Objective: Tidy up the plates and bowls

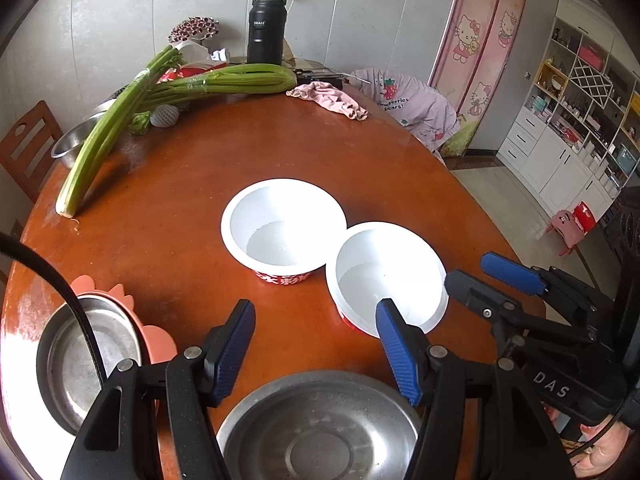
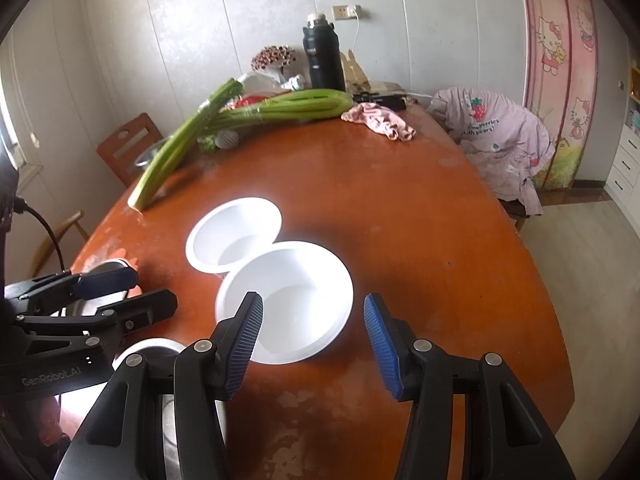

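Two round white plastic bowls with red printed sides, the farther bowl (image 1: 283, 227) and the nearer bowl (image 1: 386, 276), are seen rim to rim on the reddish-brown wooden tabletop (image 1: 320, 152), ahead of both jaws. The left gripper (image 1: 318, 344) is held released and empty above a round stainless-steel bowl (image 1: 320, 432). The right gripper (image 2: 313, 344) is likewise held apart, nothing grasped, over the nearer bowl's rim.

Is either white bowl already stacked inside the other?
No. In the left wrist view the far white bowl and the near white bowl sit side by side on the table, rims meeting, each showing an empty bottom.
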Tool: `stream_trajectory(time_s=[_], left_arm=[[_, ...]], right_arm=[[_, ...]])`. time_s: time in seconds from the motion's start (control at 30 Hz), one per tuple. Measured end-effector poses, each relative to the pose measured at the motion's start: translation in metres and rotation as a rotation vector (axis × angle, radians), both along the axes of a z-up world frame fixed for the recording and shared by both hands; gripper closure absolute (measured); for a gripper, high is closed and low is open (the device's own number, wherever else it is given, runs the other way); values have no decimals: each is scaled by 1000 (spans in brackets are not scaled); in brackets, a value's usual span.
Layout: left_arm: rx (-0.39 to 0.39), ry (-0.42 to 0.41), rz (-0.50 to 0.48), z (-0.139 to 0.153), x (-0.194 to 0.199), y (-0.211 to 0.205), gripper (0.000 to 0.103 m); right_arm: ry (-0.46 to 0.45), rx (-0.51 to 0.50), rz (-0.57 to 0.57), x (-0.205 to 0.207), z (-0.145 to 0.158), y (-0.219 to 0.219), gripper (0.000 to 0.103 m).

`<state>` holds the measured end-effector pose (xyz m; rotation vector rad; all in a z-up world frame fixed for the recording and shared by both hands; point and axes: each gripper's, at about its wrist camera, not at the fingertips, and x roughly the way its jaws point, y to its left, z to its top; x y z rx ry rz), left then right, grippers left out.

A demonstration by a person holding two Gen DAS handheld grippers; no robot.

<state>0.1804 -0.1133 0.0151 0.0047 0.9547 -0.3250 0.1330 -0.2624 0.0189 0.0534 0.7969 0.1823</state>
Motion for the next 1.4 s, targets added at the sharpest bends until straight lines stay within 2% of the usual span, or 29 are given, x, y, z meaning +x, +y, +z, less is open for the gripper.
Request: stream_trajectory(time_s=[0.63,0.7,0.8,0.87,0.9,1.07,1.4], left_arm=[[-66,121,-32,-36,36,-17,42],[-74,134,-39,-40,38,-21,45],[-91,156,-52,-45,40,-23,53],[-103,169,-58,-49,41,-25,63],[-110,178,-62,-51,42,-26,63],[-129,172,-56,-49,42,-24,63],[-122,102,-52,-22,25,-19,63]], right_arm=[[108,-38,41,29,-42,4,49],[112,-37,59,30,-44,5,49],[113,-39,88,29,-45,10,49],[112,-30,105,28,-46,13,49],[113,-26,110,27,-47,14,49],[112,-23,115,25,-46,17,50],[66,-13,120,12,-25,21,50]])
